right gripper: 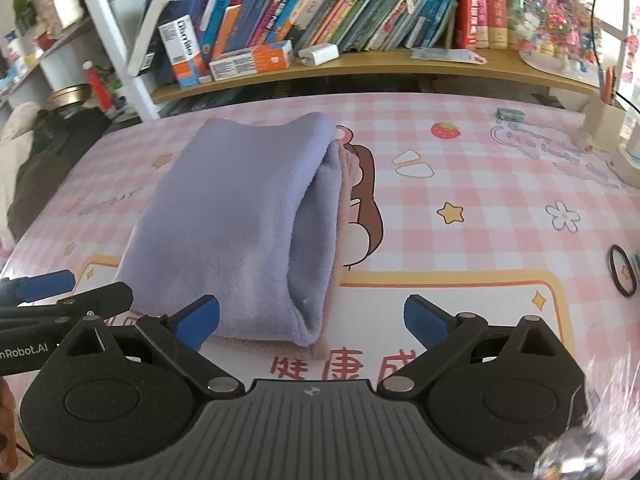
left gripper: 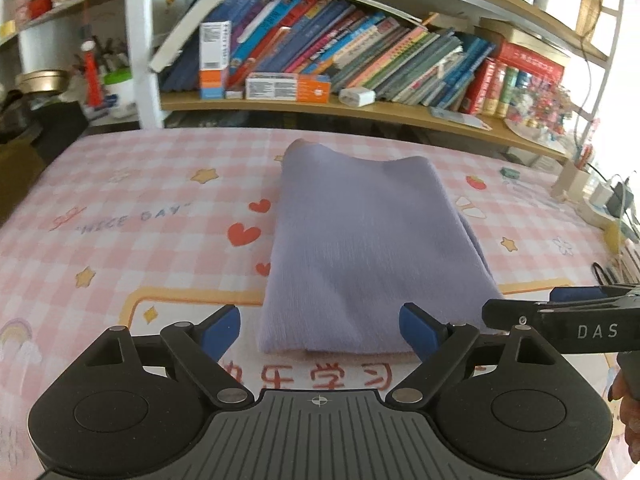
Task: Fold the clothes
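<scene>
Closest to us, our left hand-held gripper (left gripper: 320, 330) hangs released, blue fingertips (left gripper: 224, 326) spread wide and holding nothing, just before the near edge of the folded lavender garment (left gripper: 372, 240). That garment lies flat on the bench (left gripper: 132, 208), which wears a pink checked cover with hearts, stars and a strawberry. Our right hand-held gripper (right gripper: 312, 320) is likewise released and empty, its left fingertip (right gripper: 198, 320) just beside the garment's near corner, where the open layered edge shows. A black hair tie (right gripper: 623, 271) lies well apart to the right. Behind the bench, a shelf (left gripper: 360, 110) carries leaning books (left gripper: 360, 52).
</scene>
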{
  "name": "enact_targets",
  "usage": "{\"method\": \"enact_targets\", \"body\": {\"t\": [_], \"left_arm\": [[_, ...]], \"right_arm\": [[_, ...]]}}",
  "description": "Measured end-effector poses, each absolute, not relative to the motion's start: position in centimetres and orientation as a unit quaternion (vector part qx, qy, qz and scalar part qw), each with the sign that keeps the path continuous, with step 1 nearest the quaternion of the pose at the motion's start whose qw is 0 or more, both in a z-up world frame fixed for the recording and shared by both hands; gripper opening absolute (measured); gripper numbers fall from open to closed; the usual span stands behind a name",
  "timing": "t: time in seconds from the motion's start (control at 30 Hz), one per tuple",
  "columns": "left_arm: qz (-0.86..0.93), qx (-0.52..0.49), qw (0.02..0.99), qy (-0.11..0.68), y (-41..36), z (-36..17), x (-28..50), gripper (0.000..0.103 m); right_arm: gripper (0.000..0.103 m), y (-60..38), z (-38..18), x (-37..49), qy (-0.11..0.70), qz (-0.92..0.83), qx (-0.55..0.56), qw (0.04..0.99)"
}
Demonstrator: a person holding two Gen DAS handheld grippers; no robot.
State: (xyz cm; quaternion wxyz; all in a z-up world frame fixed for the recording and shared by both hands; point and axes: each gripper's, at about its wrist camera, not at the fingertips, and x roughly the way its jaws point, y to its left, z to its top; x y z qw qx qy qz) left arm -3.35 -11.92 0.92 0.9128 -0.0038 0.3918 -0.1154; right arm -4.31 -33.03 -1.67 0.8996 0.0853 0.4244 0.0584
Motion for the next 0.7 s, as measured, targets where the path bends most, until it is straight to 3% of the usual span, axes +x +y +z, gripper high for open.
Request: {"method": "enact_targets", "body": {"t": [0.27, 0.53, 0.7], "left_arm": [[-0.173, -0.006, 0.898, 0.404, -10.0, 0.2, -0.7, 0.089], [-0.195, -0.084, 0.869, 0.446, -7.3, -2.1, 4.3, 0.089], [-0.214, -0.131, 0.850, 0.463, -6.7, -3.4, 6.2, 0.089]], "right_arm": [[0.100, -31.6, -2.2, -3.8, 0.430, 0.009, 0.117, 0.895], [0.096, -34.3, -3.5, -0.8, 0.429, 0.005, 0.221, 0.876], [0.082, -35.3, -4.6, 1.4, 0.432, 0.025, 0.290, 0.854]]}}
